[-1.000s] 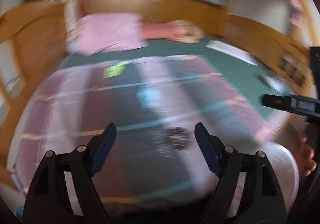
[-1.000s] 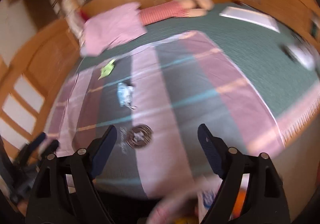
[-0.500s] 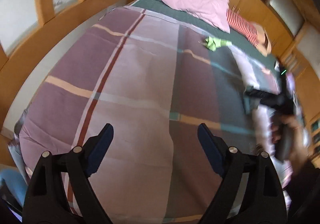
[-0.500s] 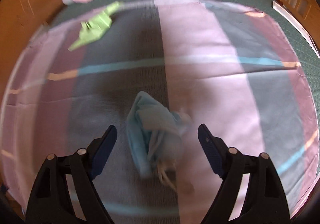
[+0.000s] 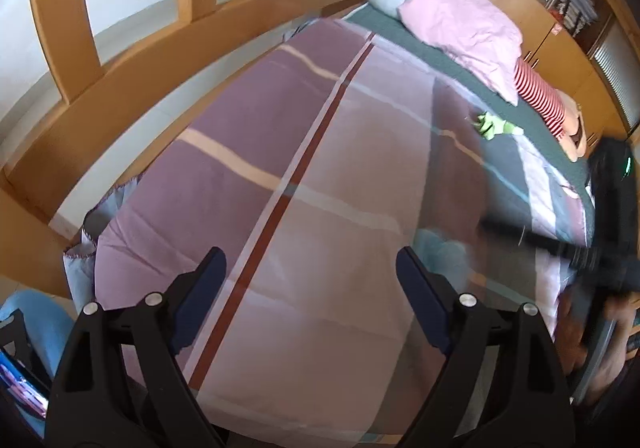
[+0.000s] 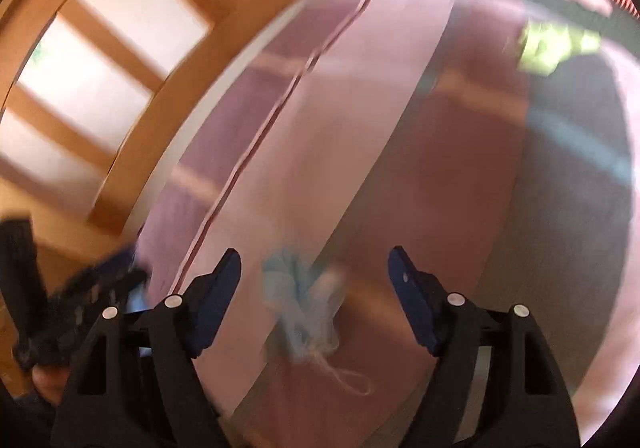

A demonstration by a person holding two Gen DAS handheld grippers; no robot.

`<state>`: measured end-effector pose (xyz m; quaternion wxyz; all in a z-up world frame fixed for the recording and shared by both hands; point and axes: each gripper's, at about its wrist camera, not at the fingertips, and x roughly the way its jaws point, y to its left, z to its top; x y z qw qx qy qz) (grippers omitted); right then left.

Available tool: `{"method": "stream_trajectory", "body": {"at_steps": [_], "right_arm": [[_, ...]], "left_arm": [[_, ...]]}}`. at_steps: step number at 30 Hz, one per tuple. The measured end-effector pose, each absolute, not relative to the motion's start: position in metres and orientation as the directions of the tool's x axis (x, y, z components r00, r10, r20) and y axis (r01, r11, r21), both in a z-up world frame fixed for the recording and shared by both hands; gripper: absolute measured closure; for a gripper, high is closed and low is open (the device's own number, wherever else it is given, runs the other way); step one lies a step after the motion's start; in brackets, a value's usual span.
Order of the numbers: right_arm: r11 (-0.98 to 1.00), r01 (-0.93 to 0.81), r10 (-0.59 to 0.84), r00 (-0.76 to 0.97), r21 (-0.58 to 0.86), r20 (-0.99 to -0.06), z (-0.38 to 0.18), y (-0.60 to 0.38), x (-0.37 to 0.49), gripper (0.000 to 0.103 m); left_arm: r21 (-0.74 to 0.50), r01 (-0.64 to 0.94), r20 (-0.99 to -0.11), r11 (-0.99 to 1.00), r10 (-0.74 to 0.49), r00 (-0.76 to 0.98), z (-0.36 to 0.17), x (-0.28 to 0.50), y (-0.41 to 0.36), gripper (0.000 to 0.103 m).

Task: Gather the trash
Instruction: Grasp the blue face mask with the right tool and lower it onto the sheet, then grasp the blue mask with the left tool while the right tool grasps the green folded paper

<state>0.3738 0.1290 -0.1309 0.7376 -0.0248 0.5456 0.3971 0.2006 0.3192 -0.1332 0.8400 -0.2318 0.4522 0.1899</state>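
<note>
A crumpled light-blue face mask (image 6: 300, 300) with white ear loops lies on the striped blanket (image 5: 320, 175). It sits between the fingers of my right gripper (image 6: 314, 264), whose jaws are opening, and the pads stand clear of it. The right wrist view is blurred. My left gripper (image 5: 310, 260) hangs open over bare blanket with nothing between its fingers. In the left wrist view the mask (image 5: 440, 252) shows just right of the left gripper's right finger, under the blurred right gripper (image 5: 560, 248). A green wrapper (image 5: 494, 125) lies farther up the bed.
A pink pillow (image 5: 460, 19) and a red-striped cushion (image 5: 540, 99) lie at the head of the bed on a green sheet. A wooden bed frame (image 5: 160, 59) runs along the left side. The left gripper (image 6: 80, 288) shows blurred at the lower left in the right wrist view.
Both grippers swung left and down over the bed. The right gripper came over the blue mask, which now lies between its fingers. The round dark item has left both views.
</note>
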Motion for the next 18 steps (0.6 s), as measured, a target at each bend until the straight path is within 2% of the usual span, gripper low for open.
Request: {"method": "stream_trajectory", "body": {"at_steps": [2, 6, 10, 13, 14, 15, 18], "right_arm": [[0.768, -0.539, 0.517, 0.206, 0.345, -0.831, -0.131, 0.125, 0.413, 0.028], [0.94, -0.242, 0.327, 0.449, 0.24, -0.831, -0.142, 0.104, 0.516, 0.026], [0.974, -0.005, 0.198, 0.489, 0.225, -0.849, -0.171, 0.093, 0.58, 0.023], [0.976, 0.056, 0.153, 0.504, 0.209, -0.85, -0.19, 0.097, 0.61, 0.025], [0.979, 0.044, 0.149, 0.508, 0.198, -0.848, -0.193, 0.098, 0.615, 0.046], [0.979, 0.017, 0.165, 0.504, 0.201, -0.847, -0.193, 0.1, 0.615, 0.06], [0.987, -0.043, 0.159, 0.48, 0.158, -0.863, -0.196, 0.105, 0.612, 0.07]], "left_arm": [[-0.229, -0.541, -0.86, 0.809, 0.092, 0.502, -0.141, 0.205, 0.319, 0.016], [-0.266, -0.516, -0.869, 0.814, 0.029, 0.494, -0.15, 0.213, 0.308, 0.016], [-0.266, -0.45, -0.866, 0.853, -0.006, 0.5, -0.151, 0.215, 0.296, 0.016], [-0.276, -0.451, -0.867, 0.849, -0.017, 0.498, -0.154, 0.214, 0.299, 0.016], [-0.288, -0.455, -0.867, 0.843, -0.027, 0.498, -0.156, 0.214, 0.302, 0.016], [-0.299, -0.458, -0.866, 0.837, -0.036, 0.499, -0.157, 0.214, 0.305, 0.016], [-0.319, -0.457, -0.855, 0.83, -0.044, 0.518, -0.157, 0.216, 0.308, 0.017]]}}
